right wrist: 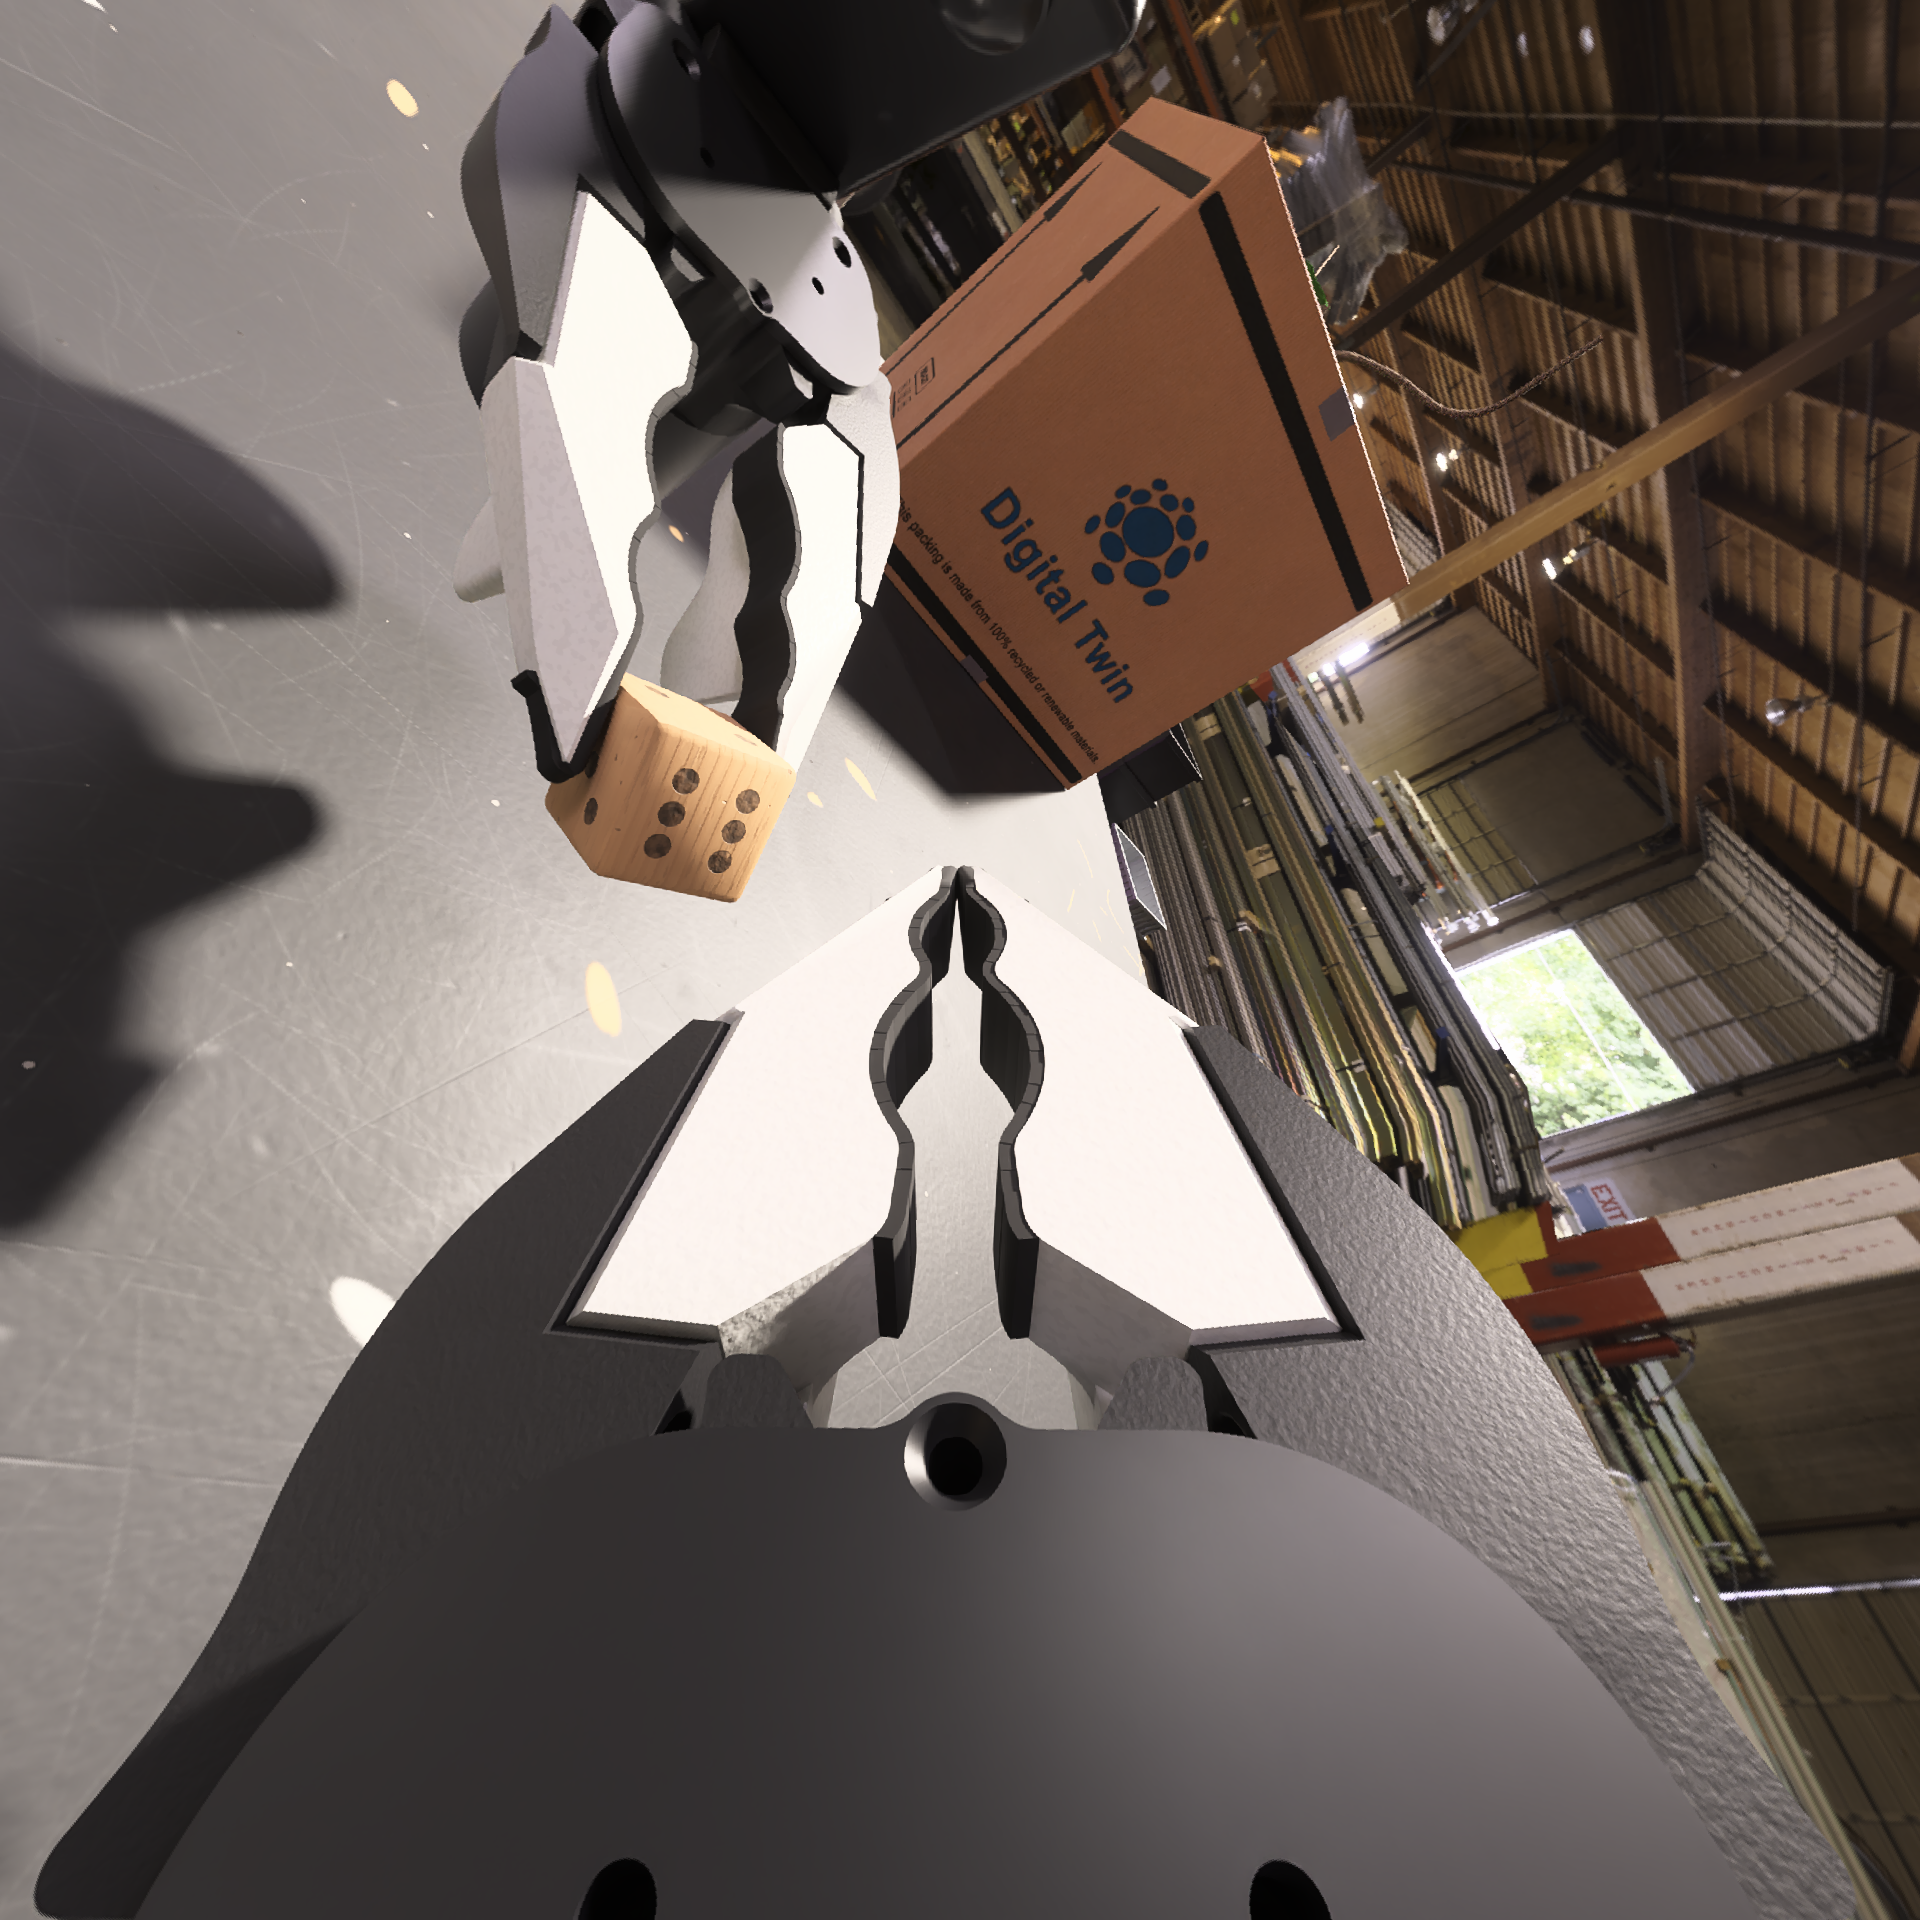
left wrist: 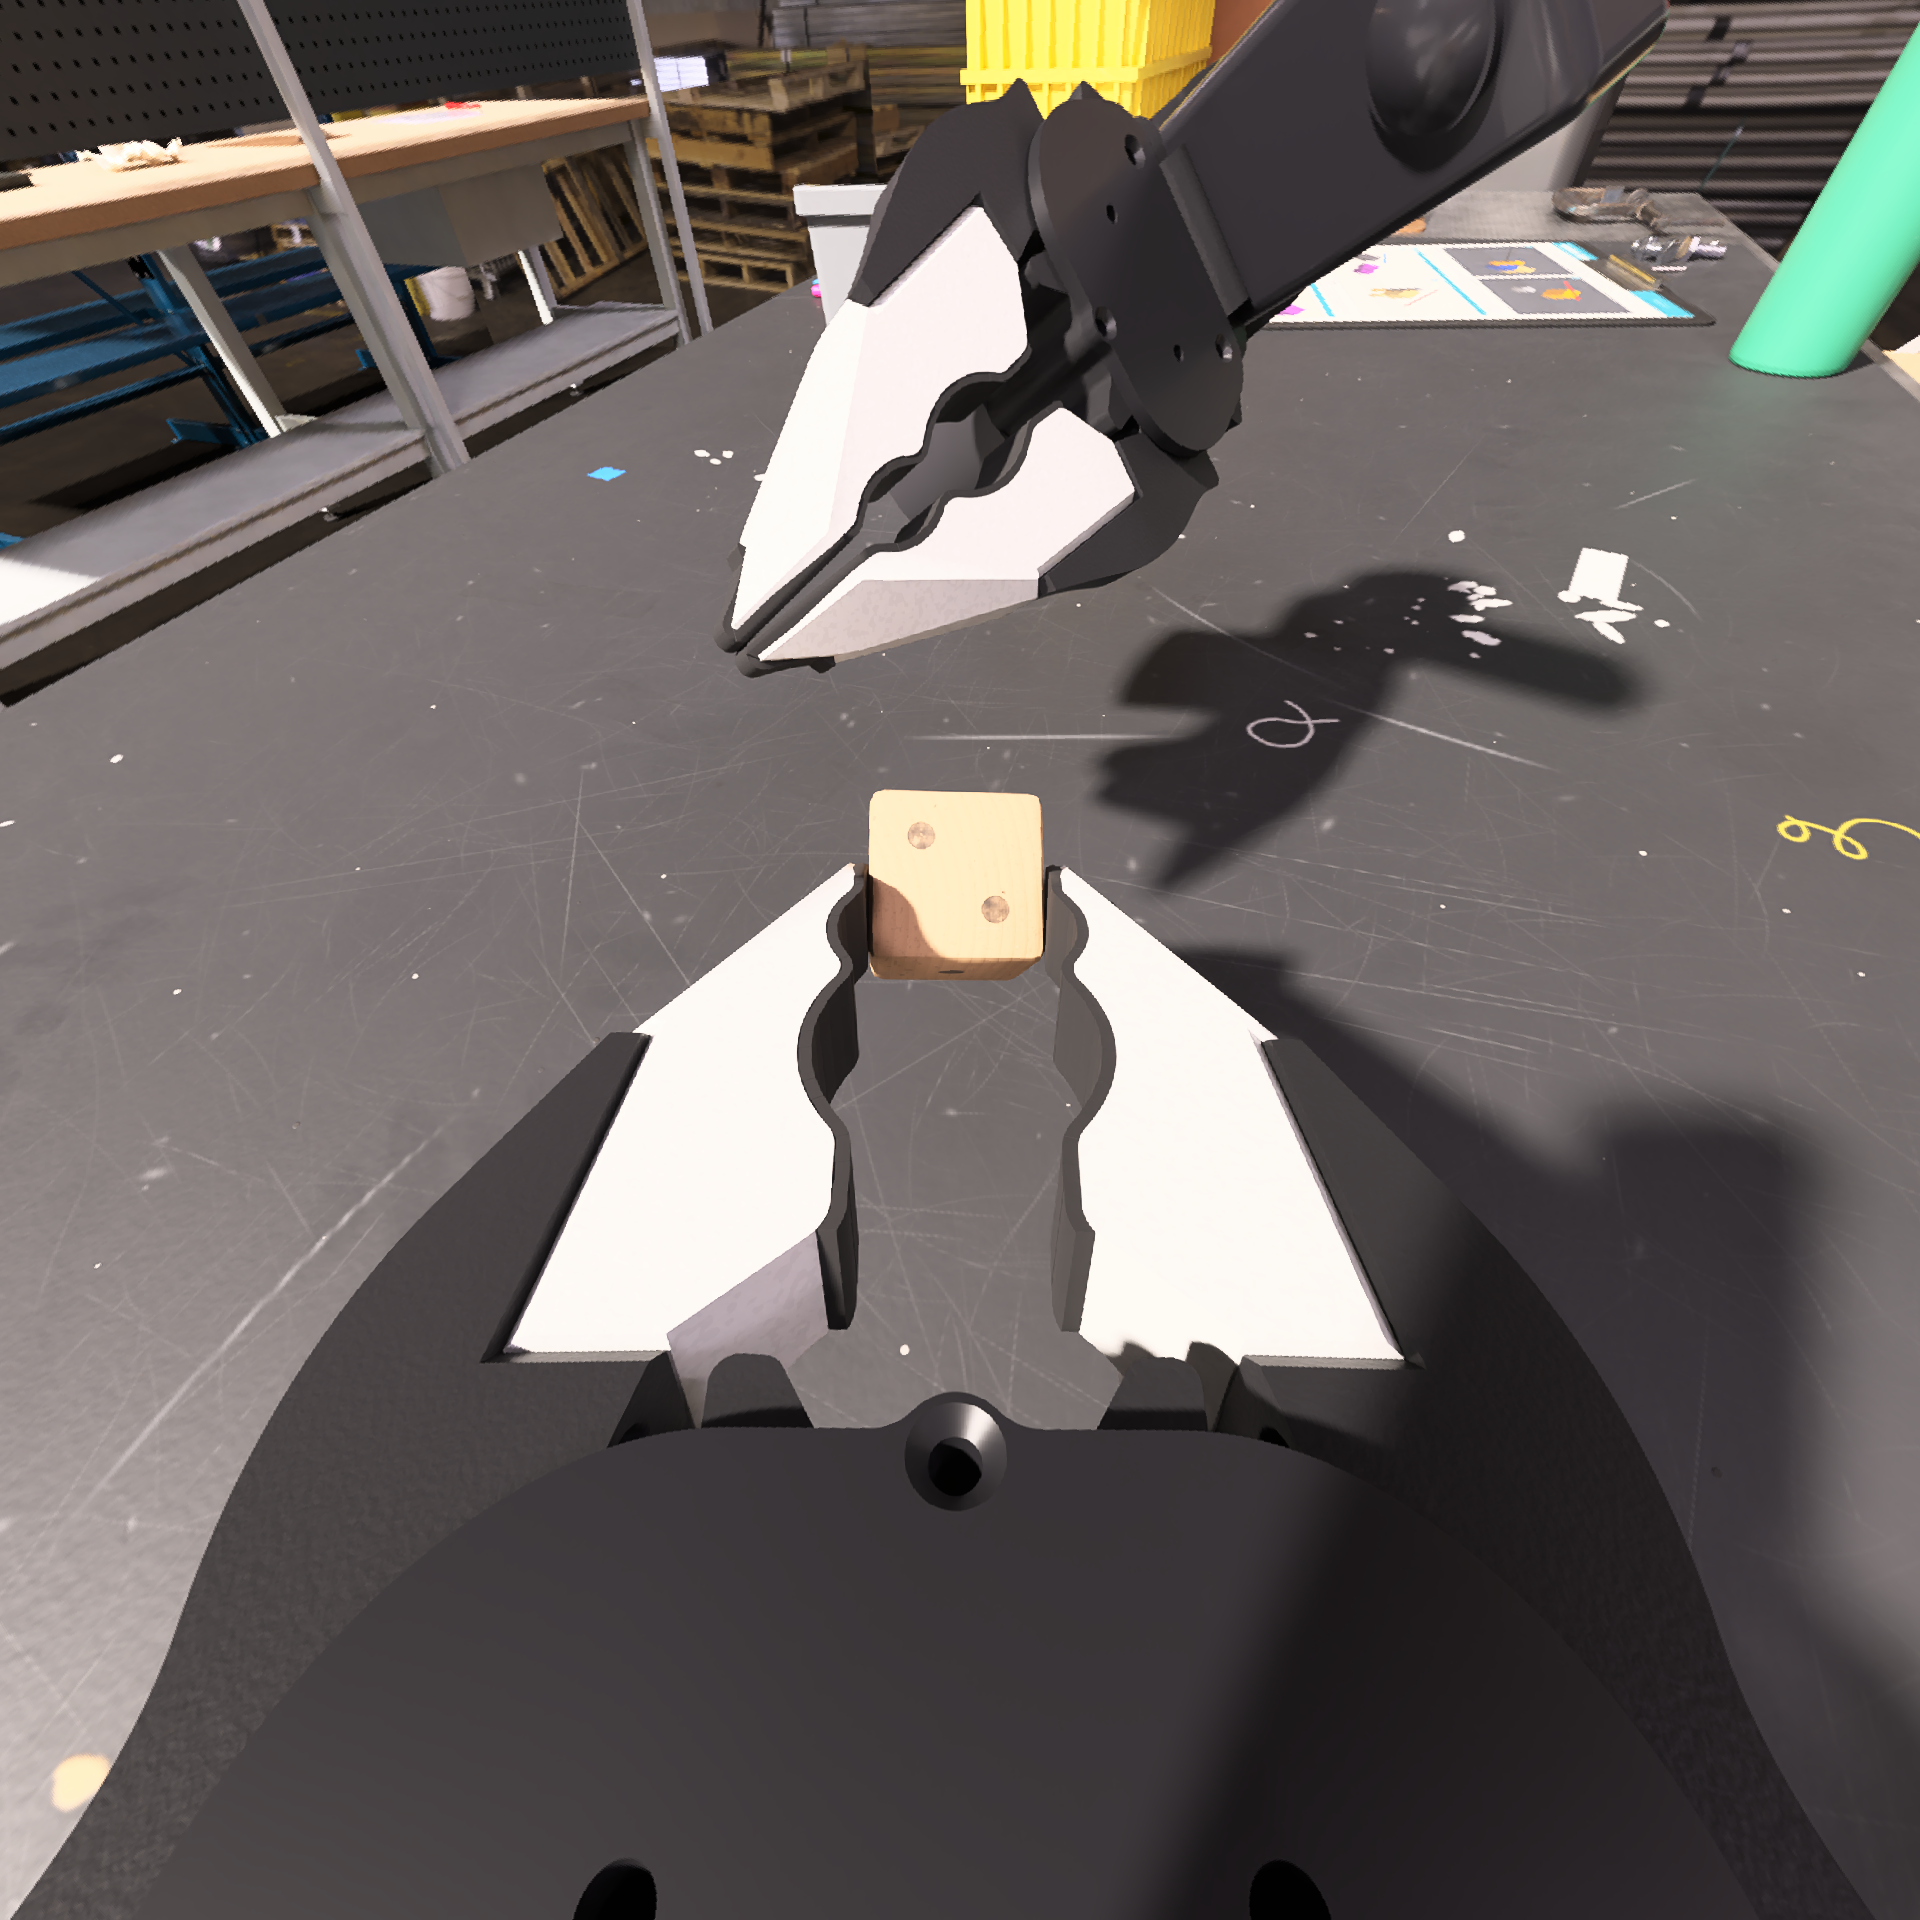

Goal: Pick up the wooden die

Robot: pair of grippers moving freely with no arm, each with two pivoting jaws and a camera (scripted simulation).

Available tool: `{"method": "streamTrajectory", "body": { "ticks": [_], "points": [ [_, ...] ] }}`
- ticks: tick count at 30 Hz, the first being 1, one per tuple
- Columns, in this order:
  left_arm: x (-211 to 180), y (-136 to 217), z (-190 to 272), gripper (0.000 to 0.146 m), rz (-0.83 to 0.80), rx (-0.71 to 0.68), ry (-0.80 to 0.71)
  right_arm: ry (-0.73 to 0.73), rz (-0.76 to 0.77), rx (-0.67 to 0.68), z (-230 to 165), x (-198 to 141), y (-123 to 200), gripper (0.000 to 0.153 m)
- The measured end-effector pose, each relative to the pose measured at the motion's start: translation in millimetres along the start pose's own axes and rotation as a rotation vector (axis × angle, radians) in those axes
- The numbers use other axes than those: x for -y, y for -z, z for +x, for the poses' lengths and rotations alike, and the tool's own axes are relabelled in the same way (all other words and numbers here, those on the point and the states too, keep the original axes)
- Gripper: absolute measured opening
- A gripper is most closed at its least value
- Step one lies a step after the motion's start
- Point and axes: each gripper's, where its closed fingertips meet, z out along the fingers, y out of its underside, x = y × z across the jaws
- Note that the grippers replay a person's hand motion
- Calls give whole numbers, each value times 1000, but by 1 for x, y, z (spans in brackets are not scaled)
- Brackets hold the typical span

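Observation:
The wooden die (left wrist: pixel 954 885) is a light cube with dark pips. My left gripper (left wrist: pixel 954 899) is shut on it, the fingertips pressing its two sides, and it appears held above the dark scratched table (left wrist: pixel 416 883). In the right wrist view the die (right wrist: pixel 670 800) hangs between the left gripper's (right wrist: pixel 665 727) white fingers. My right gripper (right wrist: pixel 958 878) is shut and empty, its tips just short of the die. In the left wrist view the right gripper (left wrist: pixel 774 649) hovers beyond the die, pointing down toward it.
A green tube (left wrist: pixel 1839 239) stands at the table's far right, near a printed mat (left wrist: pixel 1496 286). A workbench (left wrist: pixel 312 166) and pallets lie beyond the left edge. A brown cardboard box (right wrist: pixel 1132 457) sits behind the left gripper.

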Motion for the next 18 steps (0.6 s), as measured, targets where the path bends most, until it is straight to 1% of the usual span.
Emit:
{"method": "streamTrajectory", "body": {
  "ticks": [18],
  "points": [
    [1,0,1,33,6,-16,11,13,-1,19,-4,-1,-1,0]
  ]
}}
